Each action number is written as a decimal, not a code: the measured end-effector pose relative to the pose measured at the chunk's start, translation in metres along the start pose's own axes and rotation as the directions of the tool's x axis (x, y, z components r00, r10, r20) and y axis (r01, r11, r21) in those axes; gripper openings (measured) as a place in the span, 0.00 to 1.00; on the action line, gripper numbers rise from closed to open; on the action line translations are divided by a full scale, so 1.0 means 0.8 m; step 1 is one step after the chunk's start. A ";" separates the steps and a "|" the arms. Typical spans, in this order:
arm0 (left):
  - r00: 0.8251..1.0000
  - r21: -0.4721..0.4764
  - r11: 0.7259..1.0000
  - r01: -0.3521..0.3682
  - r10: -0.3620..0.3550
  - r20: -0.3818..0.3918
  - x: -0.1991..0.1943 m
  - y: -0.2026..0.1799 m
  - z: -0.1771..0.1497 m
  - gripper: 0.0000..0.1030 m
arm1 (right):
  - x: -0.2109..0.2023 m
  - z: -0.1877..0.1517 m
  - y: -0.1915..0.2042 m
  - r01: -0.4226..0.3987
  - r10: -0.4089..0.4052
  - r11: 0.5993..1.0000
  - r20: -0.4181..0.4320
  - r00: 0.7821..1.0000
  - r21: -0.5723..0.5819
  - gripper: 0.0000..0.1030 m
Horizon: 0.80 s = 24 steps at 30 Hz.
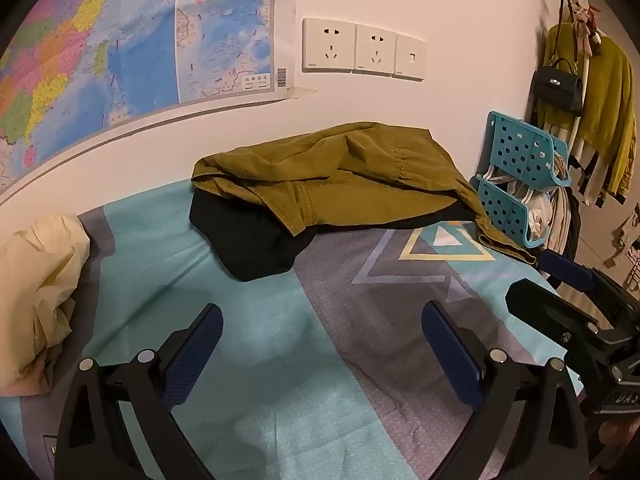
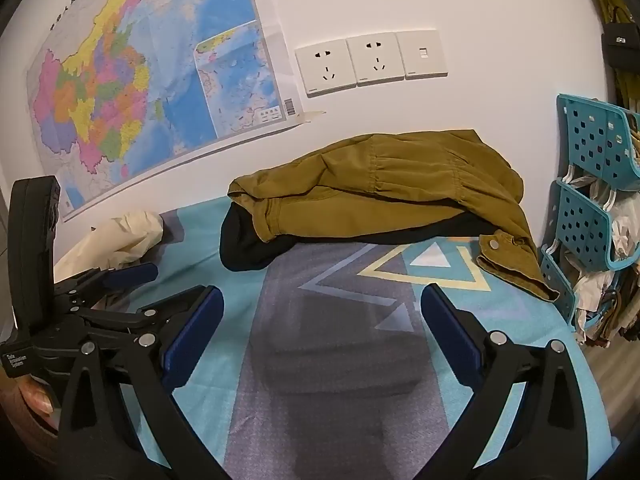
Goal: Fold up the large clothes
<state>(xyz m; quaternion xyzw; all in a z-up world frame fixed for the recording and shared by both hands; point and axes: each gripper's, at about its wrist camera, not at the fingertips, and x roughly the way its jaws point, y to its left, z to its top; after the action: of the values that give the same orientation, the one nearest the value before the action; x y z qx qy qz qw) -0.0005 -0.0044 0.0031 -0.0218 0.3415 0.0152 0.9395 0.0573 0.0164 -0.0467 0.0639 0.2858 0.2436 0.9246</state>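
- Your left gripper (image 1: 322,322) hangs over the bed sheet (image 1: 256,344) w/ jaws wide apart, nothing between the blue pads (image 1: 192,356).
- Right gripper (image 2: 322,306): same deal, jaws spread, empty, low over the grey stripe of the sheet (image 2: 344,360).
- Both sit side by side; in the left wrist view you can see the right gripper poking in at the right edge, and the right wrist view catches the left one at its left edge.
- The olive jacket (image 1: 344,168) is heaped at the far side of the bed, up against the wall, well apart from both grippers. Crumpled, not folded.
- It lies on top of a black garment (image 1: 252,240) that sticks out under its near-left edge.
- One olive sleeve w/ a snap-button cuff (image 2: 516,264) trails off to the right, toward the teal baskets (image 2: 592,184).
- Cream-colored cloth (image 1: 40,288) is bunched on the left side of the bed.
- Wall behind has a map (image 2: 132,92) and 3 white socket plates (image 2: 370,62).
- Yellow-green top & a black handbag (image 1: 558,86) hang at far right.
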 end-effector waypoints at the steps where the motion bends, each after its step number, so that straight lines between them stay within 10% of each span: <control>1: 1.000 -0.001 1.000 0.000 0.000 0.000 0.000 0.000 0.000 0.93 | 0.000 0.000 0.000 -0.003 0.003 1.000 0.000 1.000 0.000 0.95; 24: 1.000 -0.015 1.000 -0.001 0.001 0.001 0.002 0.002 -0.002 0.93 | 0.002 -0.001 0.001 -0.009 0.009 1.000 0.001 1.000 -0.002 0.95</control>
<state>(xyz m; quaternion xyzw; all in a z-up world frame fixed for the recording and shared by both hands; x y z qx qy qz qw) -0.0006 -0.0026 0.0009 -0.0286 0.3411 0.0184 0.9394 0.0573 0.0180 -0.0477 0.0646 0.2850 0.2480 0.9236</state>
